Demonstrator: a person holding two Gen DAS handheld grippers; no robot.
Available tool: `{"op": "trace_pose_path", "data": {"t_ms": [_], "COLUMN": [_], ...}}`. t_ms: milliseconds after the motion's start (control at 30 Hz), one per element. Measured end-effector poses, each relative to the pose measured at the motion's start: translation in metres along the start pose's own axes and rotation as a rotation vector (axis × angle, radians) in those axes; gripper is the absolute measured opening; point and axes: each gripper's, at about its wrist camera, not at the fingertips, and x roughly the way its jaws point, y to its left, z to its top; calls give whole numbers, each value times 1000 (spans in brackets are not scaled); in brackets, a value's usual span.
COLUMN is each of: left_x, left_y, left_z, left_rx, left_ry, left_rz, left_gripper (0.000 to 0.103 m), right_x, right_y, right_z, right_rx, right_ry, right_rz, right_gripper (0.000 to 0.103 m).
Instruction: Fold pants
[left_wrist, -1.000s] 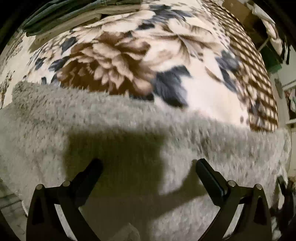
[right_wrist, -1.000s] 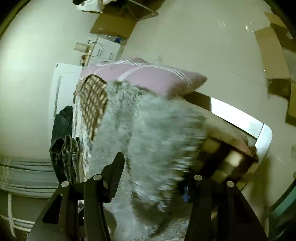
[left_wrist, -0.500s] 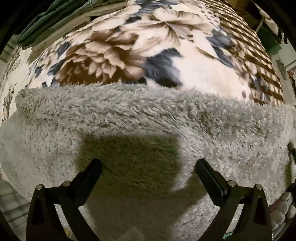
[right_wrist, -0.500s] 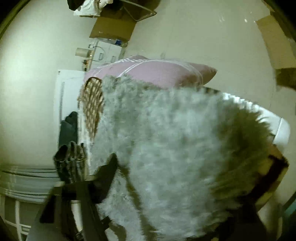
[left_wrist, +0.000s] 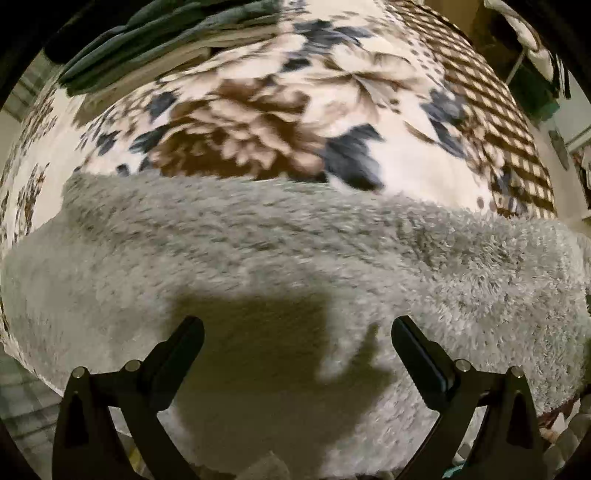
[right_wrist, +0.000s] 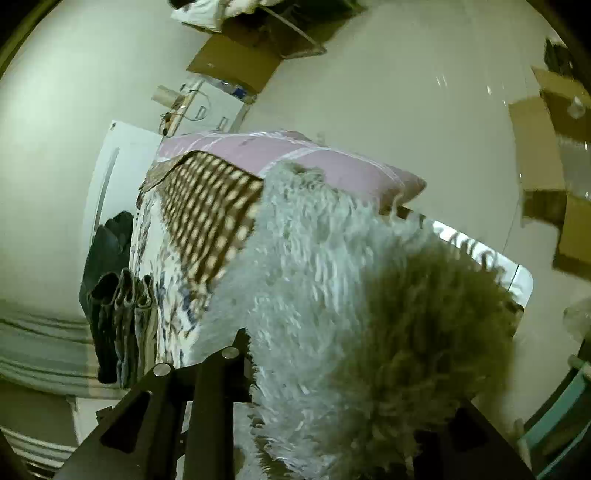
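The fluffy grey pants (left_wrist: 295, 258) lie across a floral blanket (left_wrist: 258, 122) on the bed, filling the lower half of the left wrist view. My left gripper (left_wrist: 295, 343) hovers just above them, jaws wide open and empty. In the right wrist view the same grey fleece (right_wrist: 332, 295) hangs close in front of the lens and covers my right gripper (right_wrist: 332, 369); only its left finger (right_wrist: 240, 354) shows, so I cannot see whether it grips the cloth.
Folded dark clothes (left_wrist: 155, 48) are stacked at the blanket's far edge and also show in the right wrist view (right_wrist: 118, 317). A pink pillow (right_wrist: 295, 158) lies at the bed's head. Cardboard boxes (right_wrist: 546, 177) sit on the floor.
The left view has pulled back slightly, showing more blanket. In the right view the grey fleece swung up across the lens and now hides the right finger.
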Motion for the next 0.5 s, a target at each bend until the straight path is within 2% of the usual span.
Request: {"op": "trace_pose_path", "data": {"t_ms": [133,300,433,500], "left_x": [-13,-42,-71,-79], "left_y": [35,106,168,193], "left_z": [-5,-11,-26,-35], "left_rx": [-34,-110,-197,-242], "left_ry": [-5,-27,-47,-54], "left_rz": [-24,-40,-38,-28], "left_gripper": [103,103,103,103], "right_x": [-21,-38,-30,-15], "right_y": [44,120,198,235], "right_z": [-18,-59,-120,-162], "right_rx": [-81,-208,-393,-509], "right_ry": [-30,-54,-17,20], "right_rz": [-13,-28,-57,-84], "right_gripper": [24,24,24,24]}}
